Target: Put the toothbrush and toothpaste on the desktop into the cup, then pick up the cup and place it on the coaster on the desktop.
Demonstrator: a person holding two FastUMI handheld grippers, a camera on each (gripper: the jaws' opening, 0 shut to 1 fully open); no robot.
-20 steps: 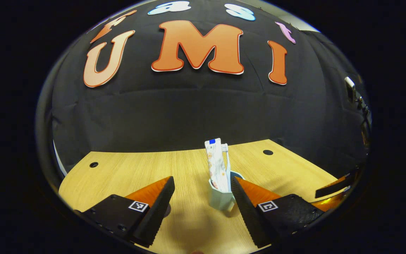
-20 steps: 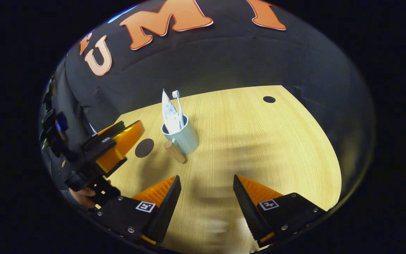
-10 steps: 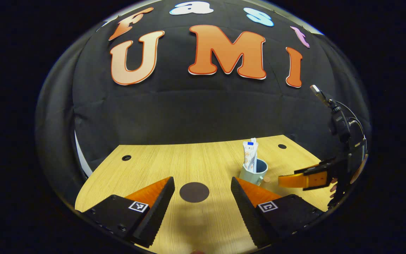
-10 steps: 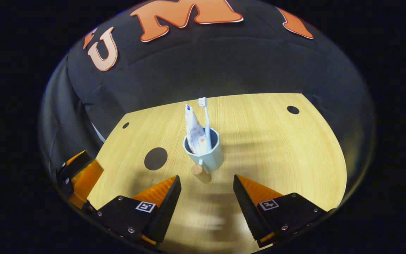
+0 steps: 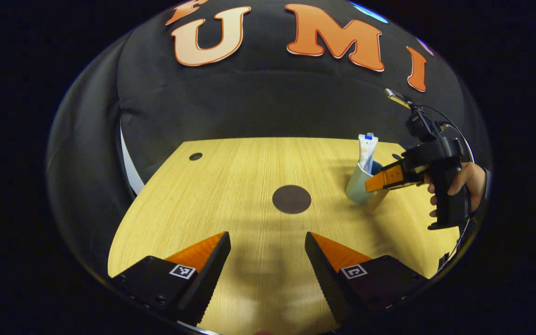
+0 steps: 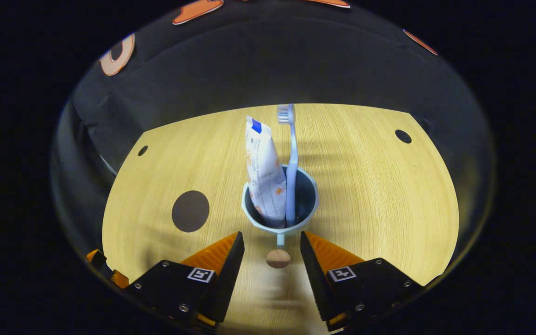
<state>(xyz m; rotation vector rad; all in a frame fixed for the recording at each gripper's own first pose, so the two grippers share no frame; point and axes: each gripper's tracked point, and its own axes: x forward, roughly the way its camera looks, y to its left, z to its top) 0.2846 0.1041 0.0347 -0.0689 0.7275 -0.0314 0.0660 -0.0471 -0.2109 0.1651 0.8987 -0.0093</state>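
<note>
The desk is wood, and the round dark coaster lies flat on it, off to the side of the cup. The cup stands on the desk with the toothpaste and toothbrush sticking up inside. The right gripper is open, one finger on each side of the cup's handle and not touching it, and the left gripper is open wide over bare desk, holding nothing.

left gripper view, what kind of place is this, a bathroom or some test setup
Most likely a staged recording booth, not a bathroom: a bare wooden desktop against a black cloth wall, with a cup holding toothpaste and a toothbrush, a dark round coaster, and a hand-held right gripper.
</note>
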